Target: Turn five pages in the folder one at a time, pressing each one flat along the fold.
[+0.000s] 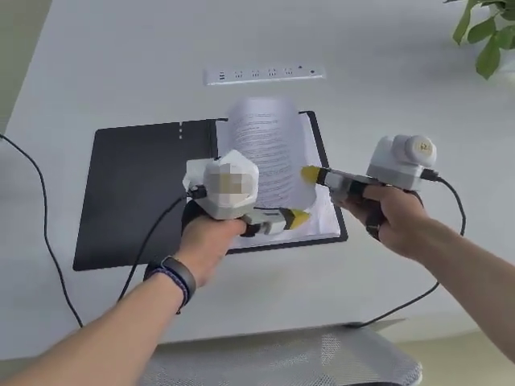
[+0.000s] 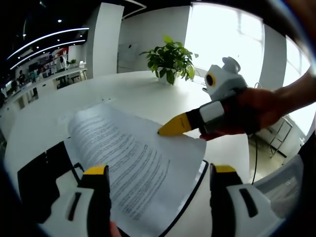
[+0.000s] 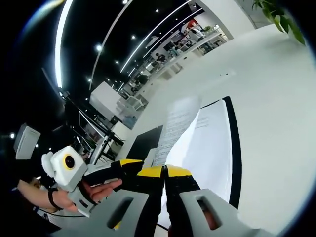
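In the middle of the head view the folder (image 1: 129, 201) lay open on the desk (image 1: 96, 64), one page (image 1: 269, 145) arched upright, its right edge clamped in the right gripper's (image 1: 310, 173) jaws, the fold (image 1: 216, 138) to their left, and the left gripper (image 1: 296, 219) nearer it, jaws spread.
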The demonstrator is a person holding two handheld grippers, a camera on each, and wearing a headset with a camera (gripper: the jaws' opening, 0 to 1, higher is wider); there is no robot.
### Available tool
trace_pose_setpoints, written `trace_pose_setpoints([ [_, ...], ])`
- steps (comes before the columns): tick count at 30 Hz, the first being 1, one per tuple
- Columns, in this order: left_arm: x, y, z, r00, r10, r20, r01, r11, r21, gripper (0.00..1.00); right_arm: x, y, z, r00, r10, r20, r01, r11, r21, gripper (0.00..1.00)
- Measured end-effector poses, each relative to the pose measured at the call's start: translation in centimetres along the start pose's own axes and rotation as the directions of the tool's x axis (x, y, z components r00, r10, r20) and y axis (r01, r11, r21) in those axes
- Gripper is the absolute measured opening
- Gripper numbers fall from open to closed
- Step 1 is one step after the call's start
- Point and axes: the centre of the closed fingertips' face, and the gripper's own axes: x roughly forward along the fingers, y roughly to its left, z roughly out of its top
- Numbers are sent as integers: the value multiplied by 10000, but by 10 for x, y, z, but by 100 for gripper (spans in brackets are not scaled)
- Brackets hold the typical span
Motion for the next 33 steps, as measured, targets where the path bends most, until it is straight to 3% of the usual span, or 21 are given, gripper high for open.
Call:
trace_pose_setpoints([
  [7, -26, 20, -11, 9991, 415, -66, -416, 9989, -205, 84, 15, 29, 5, 9976, 697, 27, -696, 9972, -264, 0],
  [14, -52, 40, -16, 9960, 894, 61, -890, 9946, -541, 84, 35, 64, 6, 9884, 1510, -133, -1516, 9865, -613, 0],
  [21, -83, 66, -29, 9872, 1590, 134, -1567, 9820, -1058, 85, 57, 97, -2, 9743, 2194, -513, -2235, 9700, -962, 0],
  [33, -129, 90, -49, 9717, 2356, 149, -2313, 9627, -1402, 85, 88, 132, -29, 9448, 2850, -1615, -3047, 9456, -1139, 0],
])
